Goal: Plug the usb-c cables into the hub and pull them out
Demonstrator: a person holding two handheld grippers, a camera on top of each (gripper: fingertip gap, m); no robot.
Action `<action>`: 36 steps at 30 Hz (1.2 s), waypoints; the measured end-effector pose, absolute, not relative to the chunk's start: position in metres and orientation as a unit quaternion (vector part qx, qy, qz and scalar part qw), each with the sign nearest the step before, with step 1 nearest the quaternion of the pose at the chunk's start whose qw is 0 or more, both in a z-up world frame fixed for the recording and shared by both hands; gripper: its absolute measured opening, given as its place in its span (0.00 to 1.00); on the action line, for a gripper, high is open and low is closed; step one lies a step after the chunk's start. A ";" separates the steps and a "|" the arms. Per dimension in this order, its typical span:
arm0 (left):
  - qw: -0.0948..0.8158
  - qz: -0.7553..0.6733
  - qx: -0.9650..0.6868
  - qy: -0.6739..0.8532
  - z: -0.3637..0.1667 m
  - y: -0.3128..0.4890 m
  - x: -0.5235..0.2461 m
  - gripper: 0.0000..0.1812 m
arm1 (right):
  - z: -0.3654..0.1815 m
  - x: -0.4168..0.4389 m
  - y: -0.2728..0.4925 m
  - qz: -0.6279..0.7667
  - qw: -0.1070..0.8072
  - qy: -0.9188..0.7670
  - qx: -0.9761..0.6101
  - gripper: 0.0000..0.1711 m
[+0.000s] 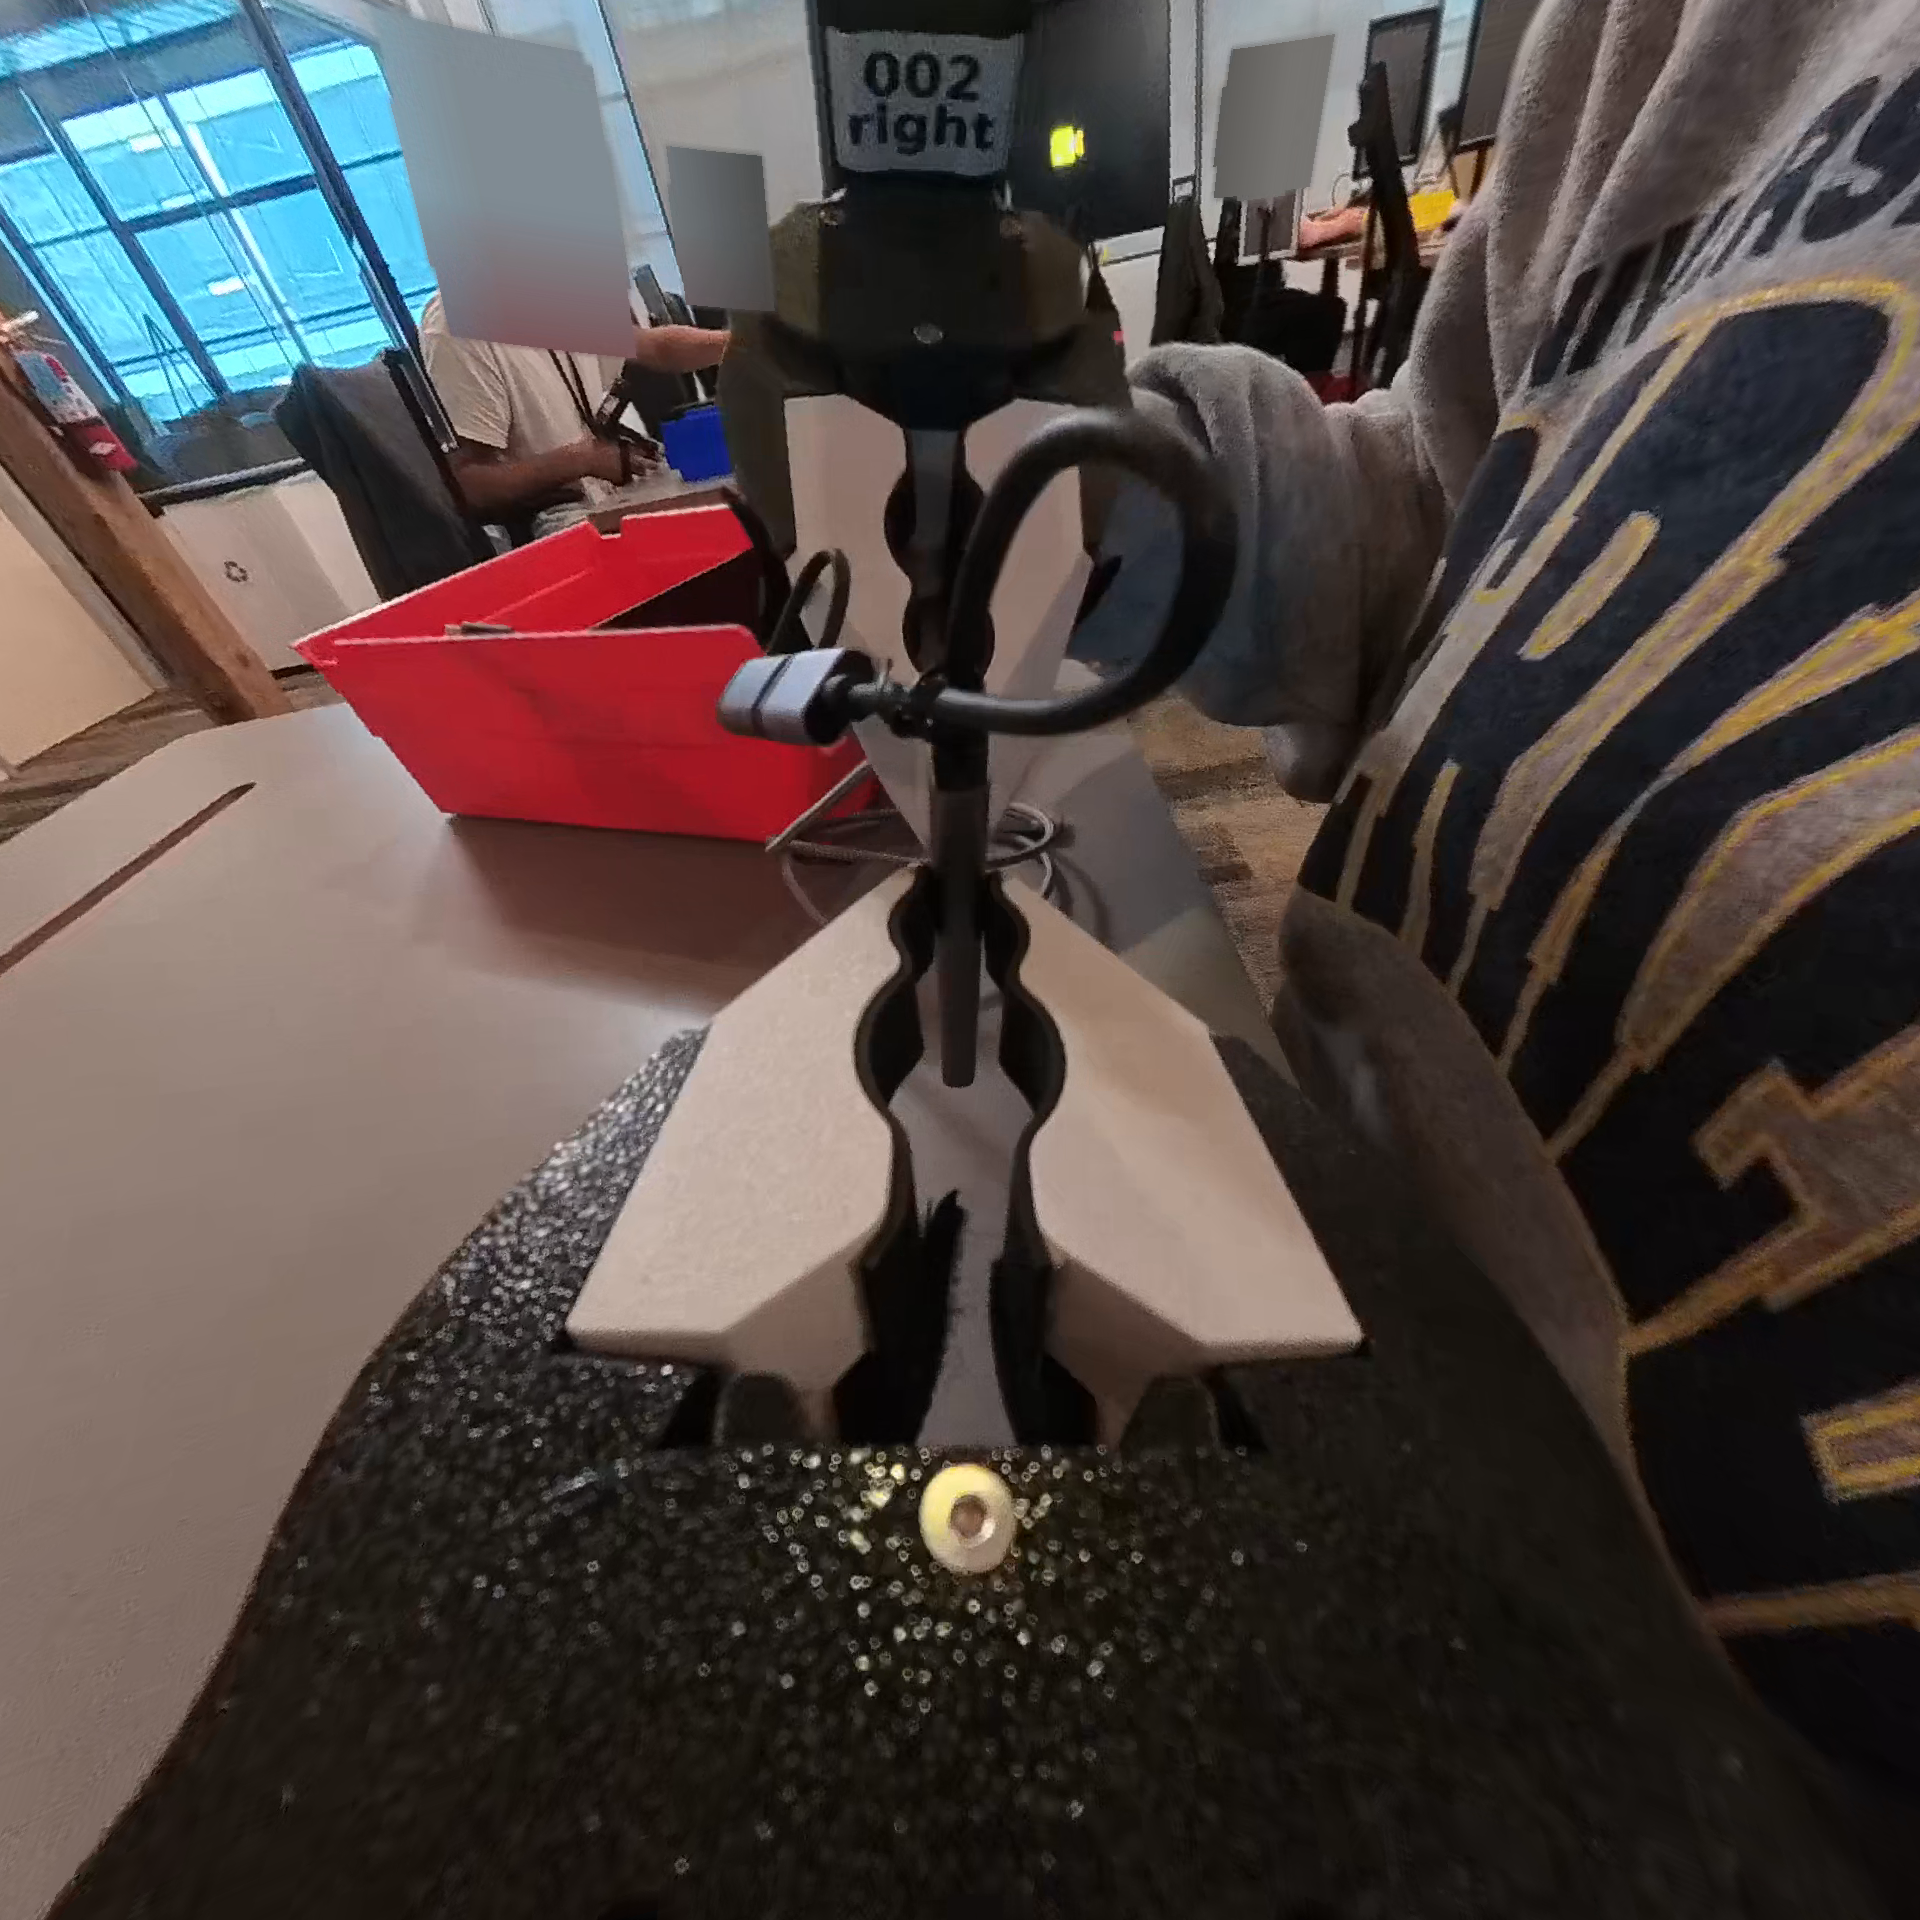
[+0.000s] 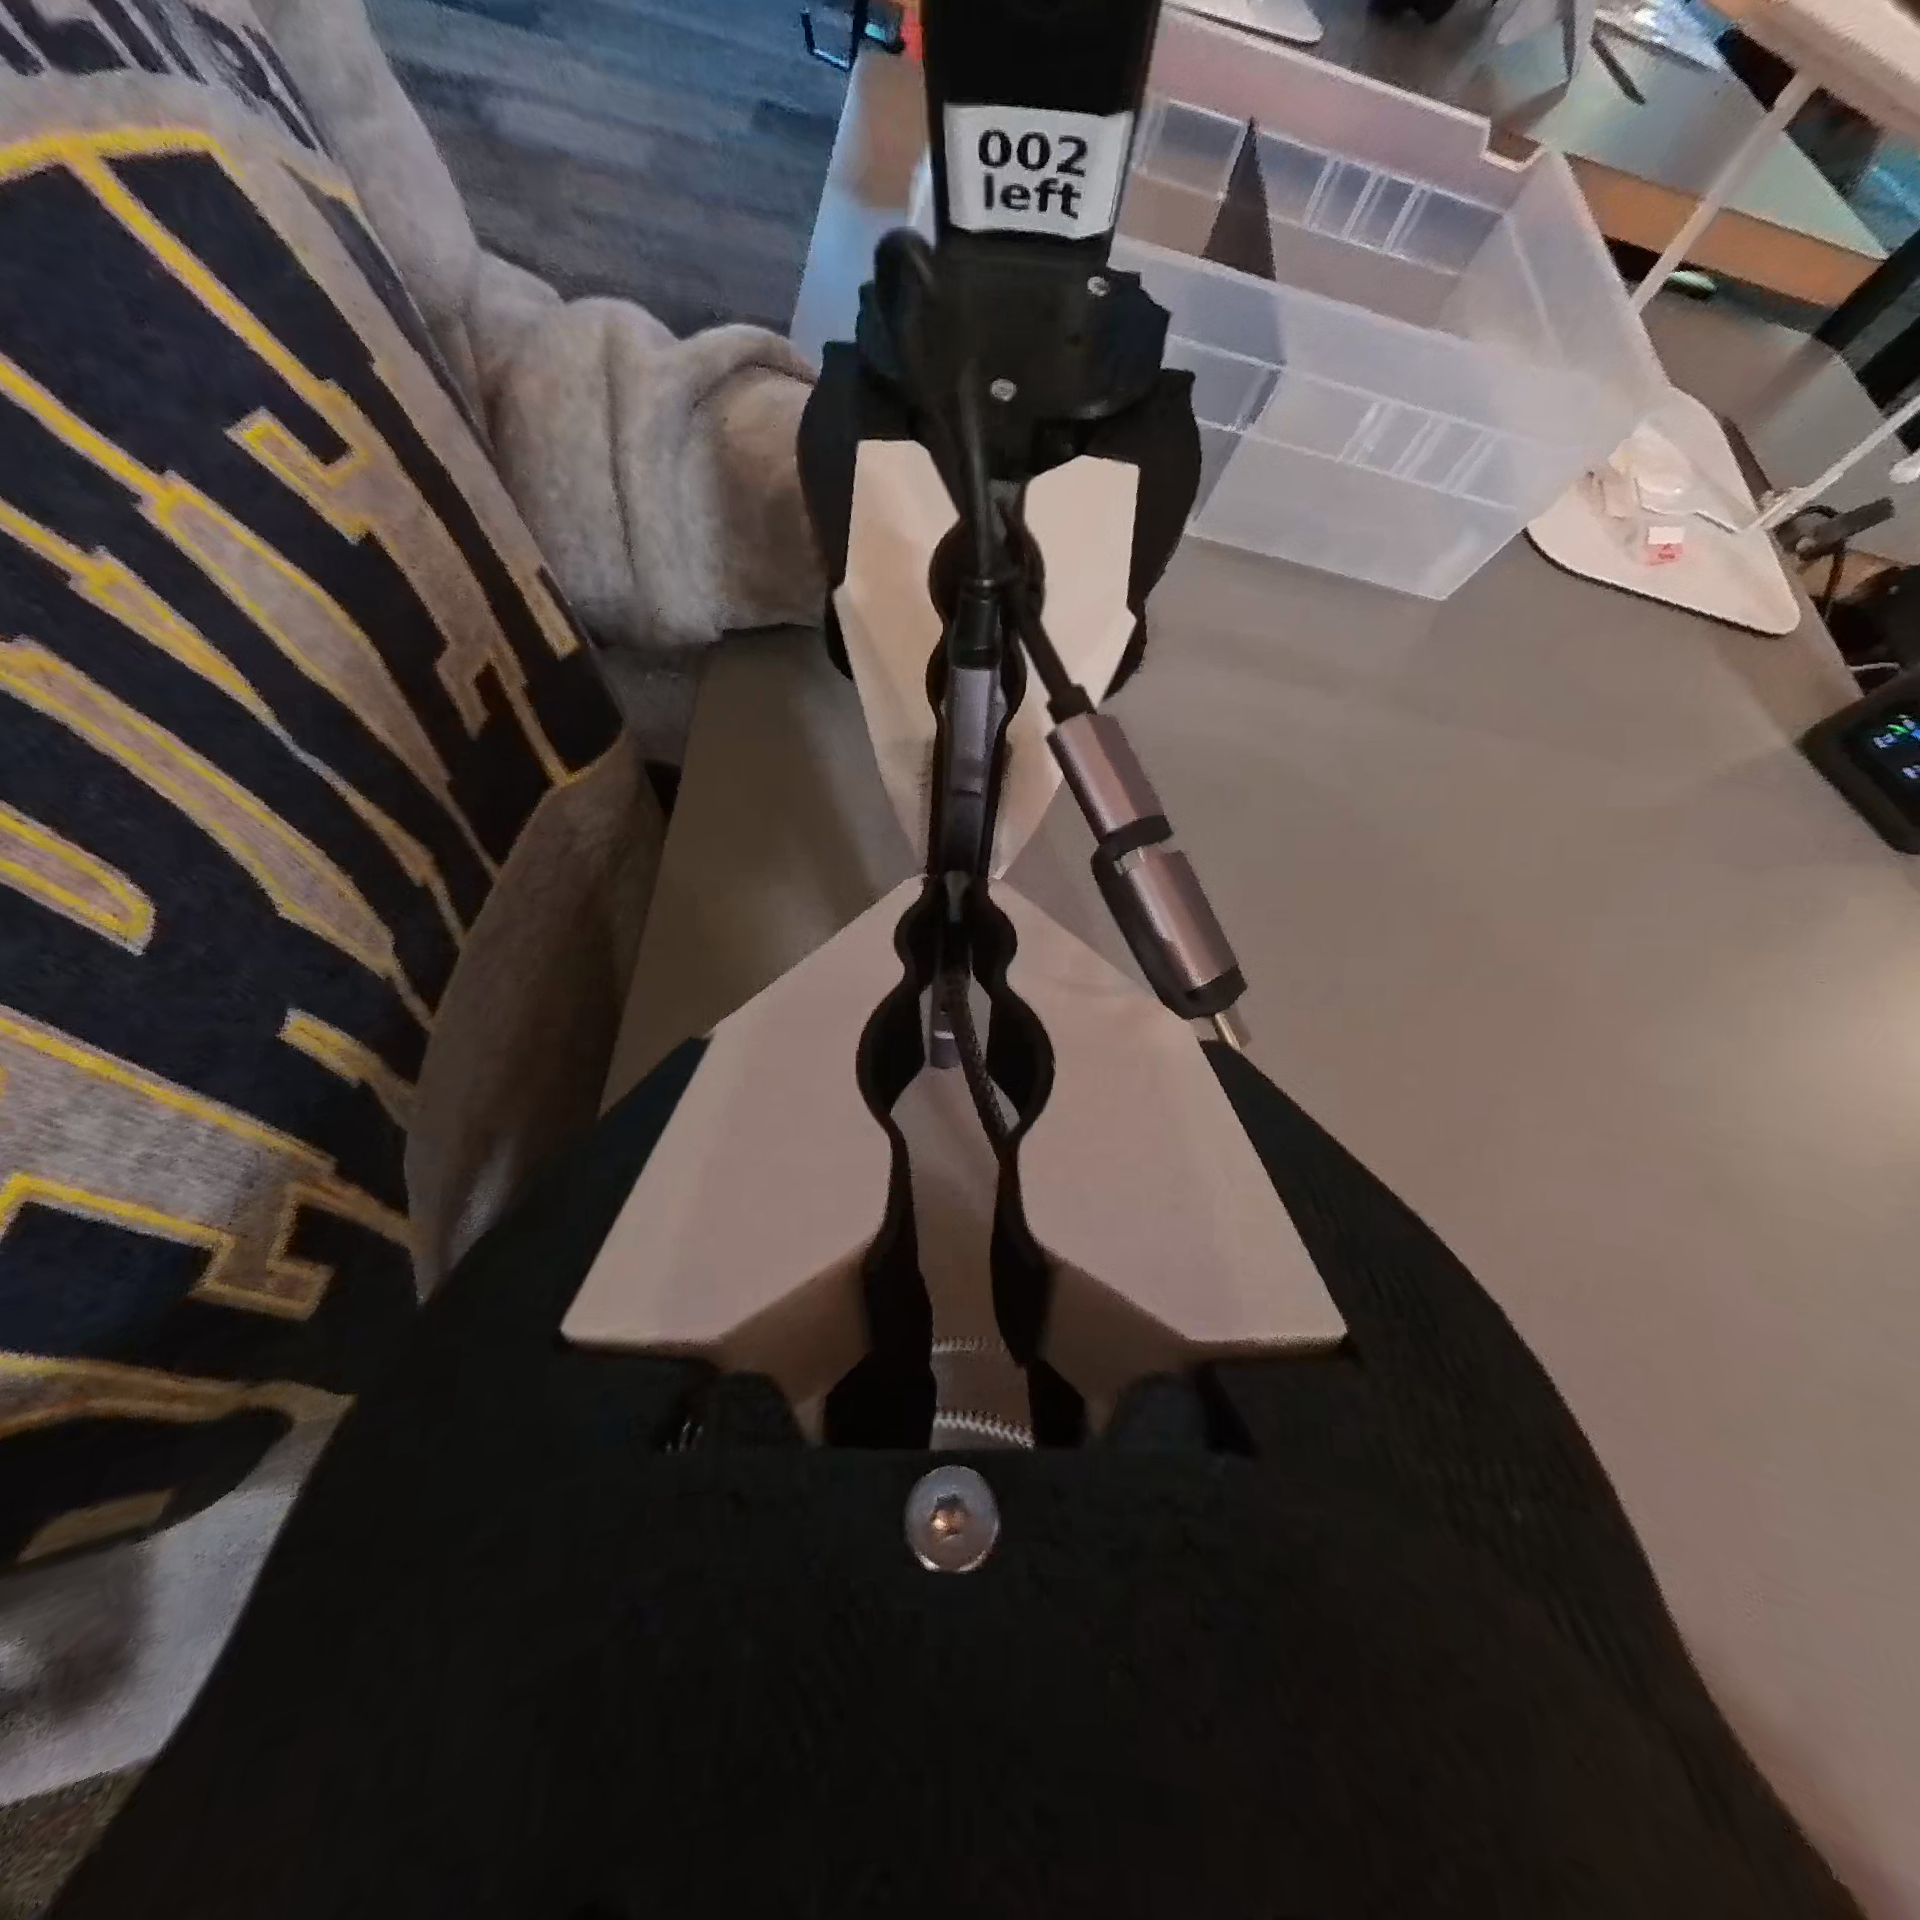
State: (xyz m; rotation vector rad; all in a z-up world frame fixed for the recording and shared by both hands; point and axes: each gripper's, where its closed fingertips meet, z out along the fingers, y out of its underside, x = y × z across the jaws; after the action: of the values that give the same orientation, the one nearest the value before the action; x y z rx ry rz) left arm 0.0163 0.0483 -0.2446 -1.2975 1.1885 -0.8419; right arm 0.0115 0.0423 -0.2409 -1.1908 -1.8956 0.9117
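Note:
My left gripper [image 1: 956, 896] is shut on a thin dark grey hub [image 1: 957, 956], held edge-on above the table. The hub's short black cable [image 1: 1164, 665] loops round and ends in a free-hanging grey connector [image 1: 781, 698]. My right gripper [image 2: 951, 902] faces the left one, tips almost touching, and is shut on the grey plug [image 2: 940, 1031] of a braided usb-c cable [image 2: 987, 1101]. The plug points at the end of the hub [image 2: 968, 743]. The fingers hide whether it is seated. The hanging connector also shows in the right wrist view [image 2: 1148, 899].
A red bin [image 1: 582, 717] stands on the brown table [image 1: 312, 987], with loose cables [image 1: 1023, 831] behind my fingertips. A clear plastic organiser box [image 2: 1403, 395] and a small black device [image 2: 1870, 748] sit on the grey table. A person's grey sweatshirt [image 1: 1610, 831] is close by. My left and right fingertips are right by each other.

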 end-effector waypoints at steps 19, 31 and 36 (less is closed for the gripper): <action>0.639 -0.340 -0.591 0.356 -0.224 0.085 -0.041 0.04 | 0.032 0.159 0.155 0.060 0.689 -0.567 -0.448 0.02; 0.619 -0.318 -0.632 0.342 -0.237 0.096 -0.044 0.04 | -0.082 0.211 0.206 0.058 0.582 -0.518 -0.625 0.02; 0.615 -0.331 -0.632 0.336 -0.237 0.096 -0.044 0.03 | -0.212 0.212 0.212 0.060 0.427 -0.531 -0.729 0.02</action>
State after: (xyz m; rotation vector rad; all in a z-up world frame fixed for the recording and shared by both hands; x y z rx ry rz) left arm -0.0443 0.0959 -0.2370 -1.4559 0.7737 -0.7617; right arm 0.2120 0.2118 -0.2121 -1.8220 -1.3262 0.1507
